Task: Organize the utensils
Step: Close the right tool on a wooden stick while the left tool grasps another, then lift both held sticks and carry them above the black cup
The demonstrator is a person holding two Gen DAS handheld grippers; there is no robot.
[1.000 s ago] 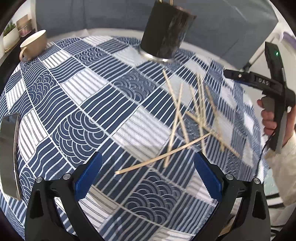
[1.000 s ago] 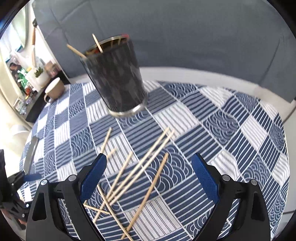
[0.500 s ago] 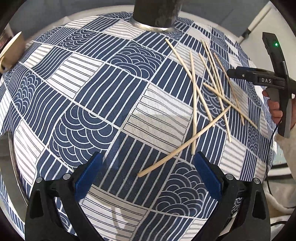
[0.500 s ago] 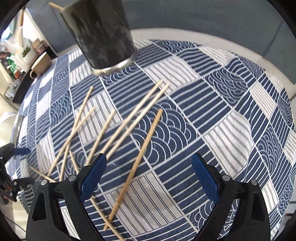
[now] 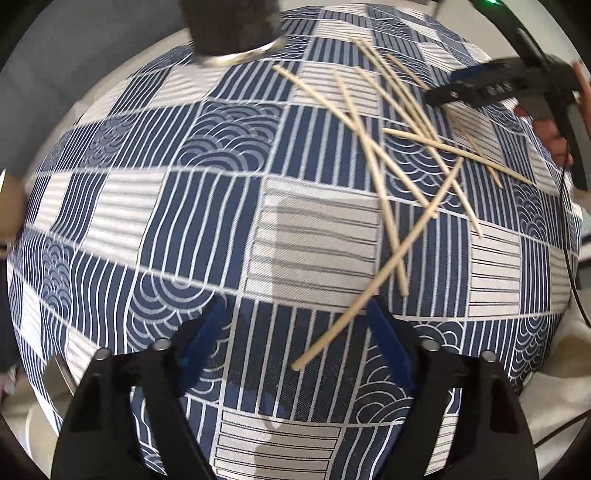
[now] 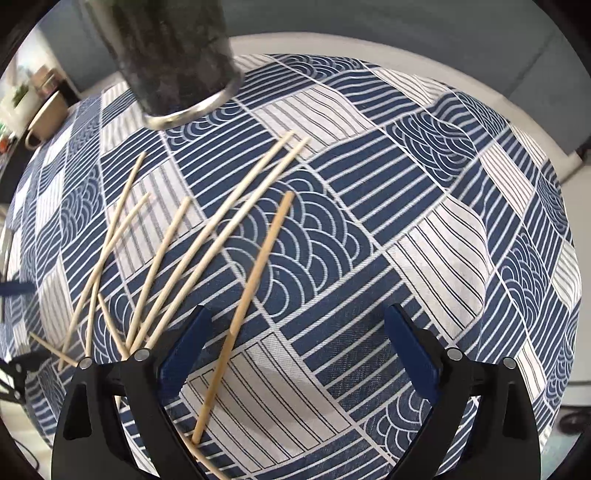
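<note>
Several pale wooden chopsticks (image 5: 373, 162) lie crossed on a blue-and-white patterned cloth. The dark cylindrical holder (image 5: 232, 33) with a metal base stands beyond them. My left gripper (image 5: 295, 332) hangs low over the cloth with its jaws closing; the near end of one long chopstick (image 5: 373, 291) lies between its pads, not pressed. My right gripper (image 6: 295, 343) is open above another chopstick (image 6: 255, 280), whose lower part runs between its fingers. The holder (image 6: 173, 55) looms at that view's upper left, and the scattered chopsticks (image 6: 162, 254) spread to the left.
The right gripper's body (image 5: 498, 85), held by a hand (image 5: 554, 136), shows at the left wrist view's upper right. A beige mug (image 6: 44, 118) sits at the table's far left. A grey sofa back (image 6: 406, 26) lies behind the round table's edge.
Both grippers have come down closer to the cloth. The left gripper rolled, shifted toward the chopstick's end, and its jaws narrowed. The right gripper stayed wide open.
</note>
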